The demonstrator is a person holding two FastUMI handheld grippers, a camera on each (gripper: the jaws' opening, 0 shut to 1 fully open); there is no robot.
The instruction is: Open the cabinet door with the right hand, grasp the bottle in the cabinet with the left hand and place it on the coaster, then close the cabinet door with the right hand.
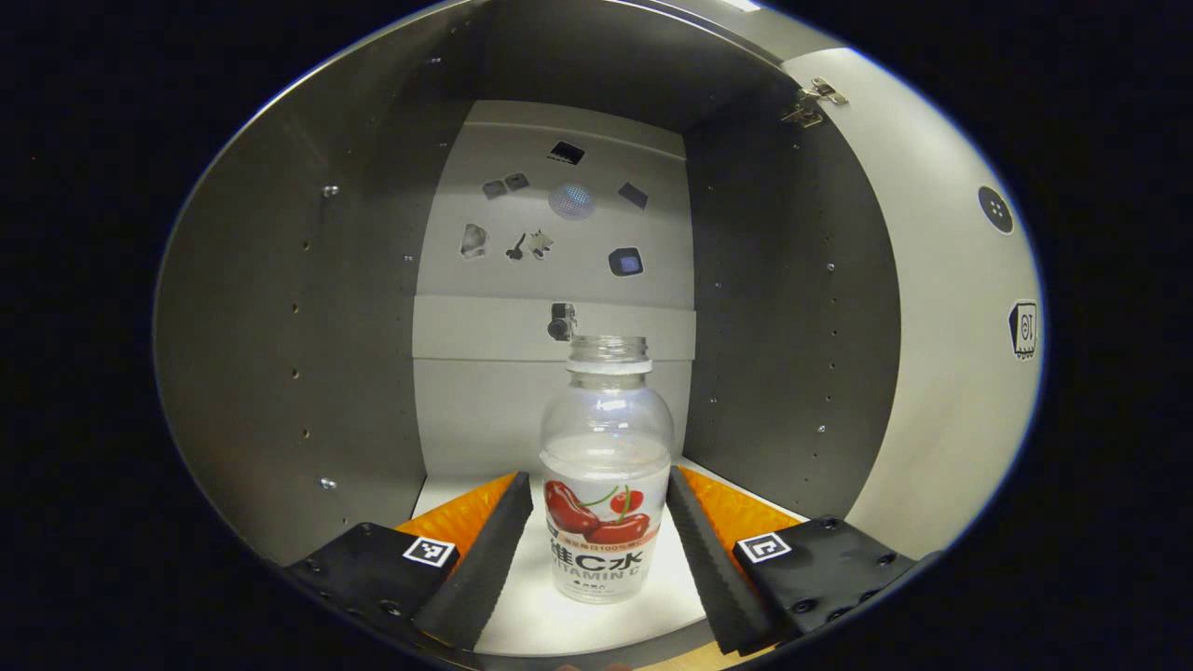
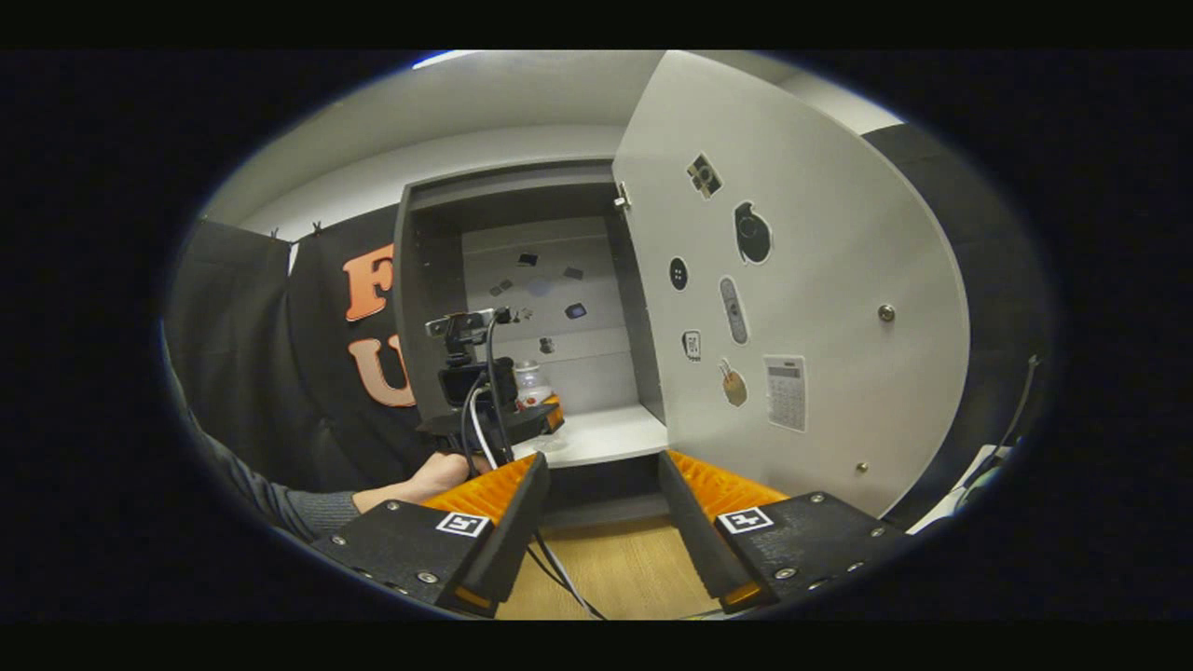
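- Nearest me, my left gripper (image 1: 598, 550) has its ribbed black foam pads and orange fingers spread wide, jaws released, one on either side of the bottle (image 1: 606, 485) so I can squeeze its body.
- The bottle stands upright between the jaws on the white cabinet shelf (image 1: 578, 629): clear smooth plastic, capless, rounded shoulders, cherry label. I can't tell whether the pads touch it.
- My right gripper (image 2: 601, 508) hangs back over the wooden table (image 2: 615, 573), jaws released and empty, beside the cabinet door (image 2: 820, 280), swung open and matte grey, stickers on it.
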